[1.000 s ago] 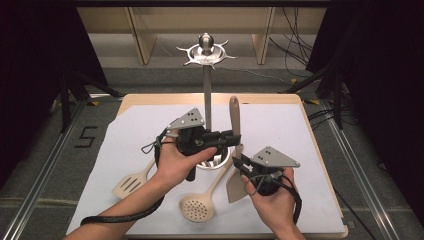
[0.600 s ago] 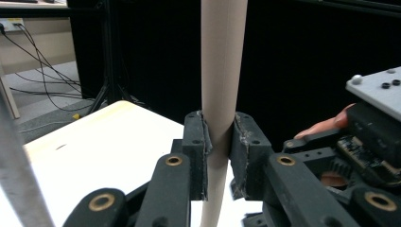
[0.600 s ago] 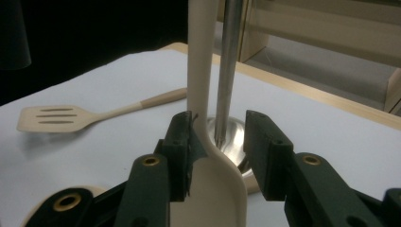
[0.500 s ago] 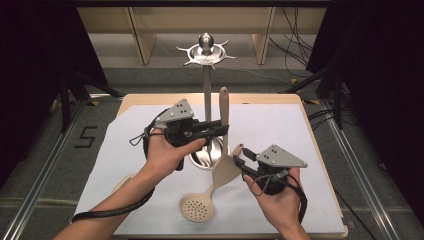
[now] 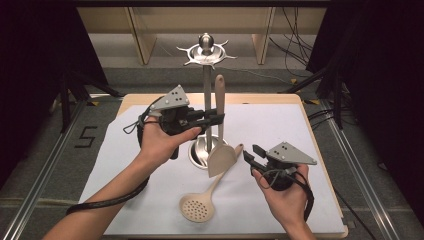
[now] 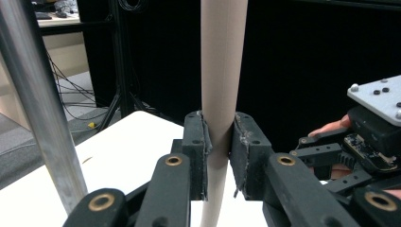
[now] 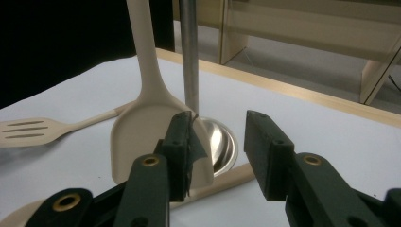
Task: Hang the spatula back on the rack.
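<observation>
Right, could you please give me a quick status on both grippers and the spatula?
Left gripper shut on spatula handle, spatula upright beside the stand pole. Right gripper open, holding nothing. Slotted spoon lying on the cloth below.

1. The spatula (image 5: 220,135) held upright is coloured pale beige, without any pattern.
2. The skimmer spoon (image 5: 200,202) is the same beige; its bowl is dotted with small holes.
3. The slotted turner (image 7: 33,130) is also beige, marked with long slots.
4. The stand (image 5: 206,75) is shiny silver metal.
5. Both gripper bodies are black, with grey plates.
6. The table cover (image 5: 300,130) is plain white.
</observation>
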A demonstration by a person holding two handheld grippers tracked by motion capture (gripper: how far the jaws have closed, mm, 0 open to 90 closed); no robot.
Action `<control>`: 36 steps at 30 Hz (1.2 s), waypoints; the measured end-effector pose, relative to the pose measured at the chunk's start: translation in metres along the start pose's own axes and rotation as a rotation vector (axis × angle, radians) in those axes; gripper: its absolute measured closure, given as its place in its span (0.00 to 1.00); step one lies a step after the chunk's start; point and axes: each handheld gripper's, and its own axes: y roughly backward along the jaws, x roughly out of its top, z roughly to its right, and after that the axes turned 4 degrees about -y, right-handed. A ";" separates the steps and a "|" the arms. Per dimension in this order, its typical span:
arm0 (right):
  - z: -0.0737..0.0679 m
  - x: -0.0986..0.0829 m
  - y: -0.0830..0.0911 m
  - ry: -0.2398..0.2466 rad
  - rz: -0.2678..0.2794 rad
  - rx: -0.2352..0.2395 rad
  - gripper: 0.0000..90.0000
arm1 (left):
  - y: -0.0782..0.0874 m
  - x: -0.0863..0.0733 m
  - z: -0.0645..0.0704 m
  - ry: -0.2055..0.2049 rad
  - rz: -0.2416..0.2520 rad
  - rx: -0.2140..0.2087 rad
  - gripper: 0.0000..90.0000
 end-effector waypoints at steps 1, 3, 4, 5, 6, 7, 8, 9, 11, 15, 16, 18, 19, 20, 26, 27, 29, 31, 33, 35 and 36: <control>0.000 0.000 0.000 -0.016 -0.004 0.007 0.70 | 0.000 0.002 -0.001 -0.002 -0.001 0.000 0.85; 0.002 -0.001 -0.001 0.002 -0.008 0.005 0.70 | 0.001 0.005 -0.003 -0.011 0.002 0.005 0.85; 0.002 -0.001 -0.001 0.004 -0.007 0.003 0.70 | 0.001 0.007 -0.004 -0.024 0.000 0.006 0.85; 0.002 -0.001 -0.001 0.004 -0.007 0.003 0.70 | 0.001 0.007 -0.004 -0.024 0.000 0.006 0.85; 0.001 -0.001 0.000 -0.009 -0.010 0.000 0.70 | 0.002 0.008 -0.003 -0.023 0.000 0.006 0.85; 0.001 0.000 0.000 -0.008 -0.007 0.003 0.70 | 0.002 0.010 -0.004 -0.030 -0.001 0.010 0.85; 0.001 0.000 0.000 -0.015 -0.003 0.002 0.70 | 0.003 0.010 -0.004 -0.026 0.001 0.009 0.85; 0.001 0.000 0.000 -0.020 -0.006 0.004 0.70 | 0.003 0.011 -0.005 -0.026 0.002 0.005 0.85; 0.001 -0.001 -0.001 -0.018 -0.003 0.004 0.70 | 0.004 0.012 -0.006 -0.015 0.002 0.004 0.85; 0.002 -0.001 -0.001 -0.019 -0.008 -0.008 0.70 | 0.003 0.012 -0.013 -0.012 -0.015 -0.007 0.85; 0.002 -0.001 -0.001 -0.019 -0.008 -0.008 0.70 | 0.003 0.012 -0.013 -0.012 -0.015 -0.007 0.85; 0.001 -0.001 0.000 -0.031 -0.015 -0.010 0.70 | 0.002 0.010 -0.015 0.011 -0.014 -0.015 0.85; 0.001 -0.001 0.000 -0.031 -0.015 -0.011 0.70 | 0.002 0.009 -0.016 0.020 -0.011 -0.015 0.85; 0.000 -0.001 0.000 -0.038 -0.018 -0.008 0.70 | 0.002 0.009 -0.016 0.029 -0.011 -0.018 0.85; 0.004 -0.001 -0.001 0.007 -0.003 -0.010 0.71 | 0.003 0.008 -0.018 0.016 -0.014 -0.008 0.85; 0.004 -0.001 -0.001 0.009 0.001 -0.012 0.71 | 0.004 0.008 -0.019 0.015 -0.015 -0.008 0.85; 0.004 -0.001 -0.002 -0.004 0.003 -0.006 0.71 | 0.004 0.008 -0.020 0.032 -0.016 -0.009 0.85; 0.003 -0.001 -0.001 -0.008 -0.002 -0.003 0.71 | 0.004 0.007 -0.018 0.085 -0.020 -0.013 0.85; 0.004 -0.001 -0.001 -0.009 -0.008 0.000 0.71 | 0.004 0.007 -0.019 0.091 -0.019 -0.012 0.85; 0.004 -0.001 -0.002 -0.008 0.001 -0.008 0.71 | 0.004 0.007 -0.020 0.092 -0.018 -0.013 0.85; 0.004 -0.001 -0.002 -0.005 -0.003 -0.006 0.71 | 0.004 0.007 -0.021 0.090 -0.022 -0.014 0.84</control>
